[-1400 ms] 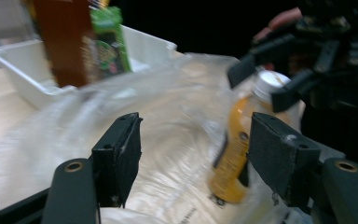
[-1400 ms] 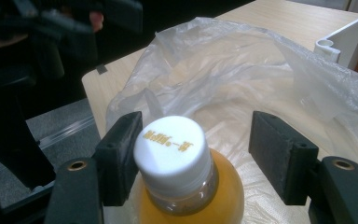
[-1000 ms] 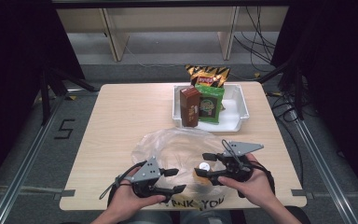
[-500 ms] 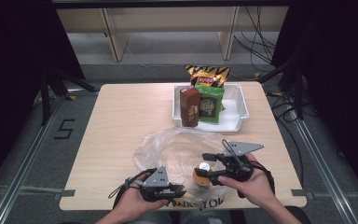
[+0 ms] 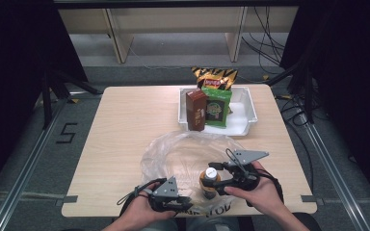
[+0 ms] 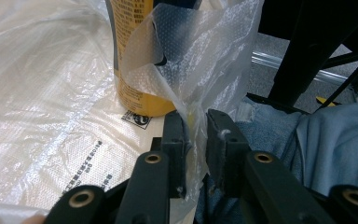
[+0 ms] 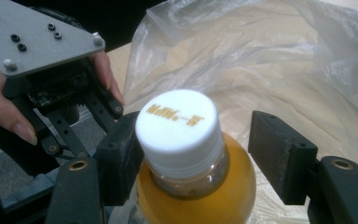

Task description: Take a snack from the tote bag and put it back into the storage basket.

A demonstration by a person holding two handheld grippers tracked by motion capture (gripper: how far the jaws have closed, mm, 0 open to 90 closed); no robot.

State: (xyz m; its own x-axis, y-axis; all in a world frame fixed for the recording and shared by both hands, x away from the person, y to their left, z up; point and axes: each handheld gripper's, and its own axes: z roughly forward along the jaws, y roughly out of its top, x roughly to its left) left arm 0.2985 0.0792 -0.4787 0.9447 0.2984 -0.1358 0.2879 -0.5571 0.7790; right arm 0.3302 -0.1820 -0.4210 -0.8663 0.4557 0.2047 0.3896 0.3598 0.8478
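A clear plastic bag [image 5: 183, 154] lies spread on the near half of the wooden table. An amber drink bottle [image 5: 210, 185] with a white cap [image 7: 182, 121] stands upright at the bag's near edge. My right gripper [image 5: 215, 177] is shut on the bottle's shoulder just under the cap, one pad on each side [image 7: 200, 154]. My left gripper [image 5: 185, 204] sits at the table's front edge, left of the bottle. Its jaws have just been closing and now pinch the bag's rim [image 6: 196, 123], whose film [image 6: 200, 60] rises in front of the bottle's yellow label [image 6: 137, 93].
A white tray [image 5: 250, 113] stands at the back right with a brown box [image 5: 196, 110] and a green packet [image 5: 217, 108] upright in it. A striped chip bag [image 5: 215, 77] leans behind. The person's jeans [image 6: 317, 154] lie just past the table's front edge.
My left gripper has sunk toward the table's front edge, shifted slightly right, and closed on the bag's rim. The right gripper and the bottle have stayed put.
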